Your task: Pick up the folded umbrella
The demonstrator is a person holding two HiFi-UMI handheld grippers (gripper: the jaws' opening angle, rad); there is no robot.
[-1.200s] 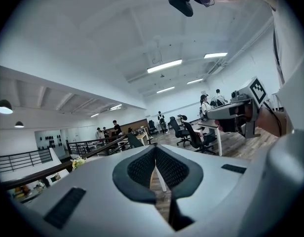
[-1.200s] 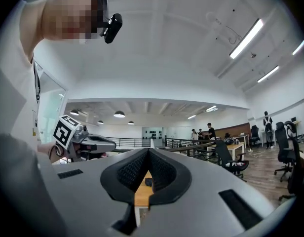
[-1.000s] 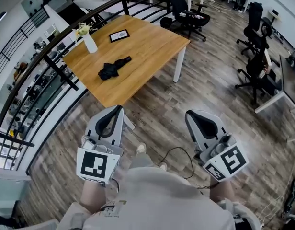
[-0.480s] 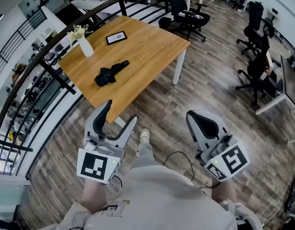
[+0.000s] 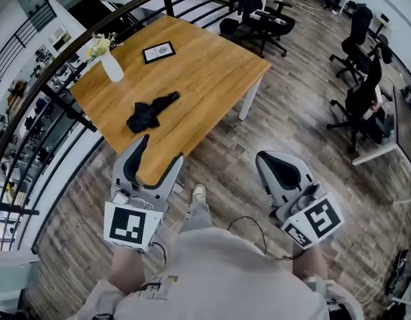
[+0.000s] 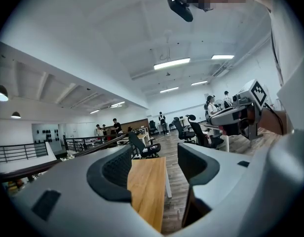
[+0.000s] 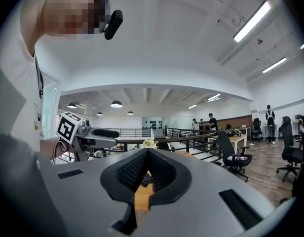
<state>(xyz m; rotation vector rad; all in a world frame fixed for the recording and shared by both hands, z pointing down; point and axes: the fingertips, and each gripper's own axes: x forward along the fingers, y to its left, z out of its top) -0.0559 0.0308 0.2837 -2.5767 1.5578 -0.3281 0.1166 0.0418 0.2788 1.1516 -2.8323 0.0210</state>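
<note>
The folded black umbrella (image 5: 152,111) lies on the wooden table (image 5: 205,79), near its left middle. My left gripper (image 5: 161,149) hovers over the table's near corner, short of the umbrella, jaws open and nothing between them. In the left gripper view the left gripper (image 6: 154,157) frames the table (image 6: 147,186) edge. My right gripper (image 5: 269,157) is shut and empty, off the table's right side above the floor. In the right gripper view a dark shape that may be the umbrella (image 7: 147,180) shows through the gap behind the closed tips of the right gripper (image 7: 147,152).
A white vase with flowers (image 5: 111,65) and a dark framed tablet (image 5: 159,51) stand at the table's far side. A black railing (image 5: 59,105) runs along the left. Office chairs (image 5: 259,19) stand beyond the table and at the right (image 5: 365,99). A cable (image 5: 249,222) trails on the floor.
The left gripper's jaws have gone from shut to open. Both grippers have moved forward toward the table, and the left one now reaches over its near corner.
</note>
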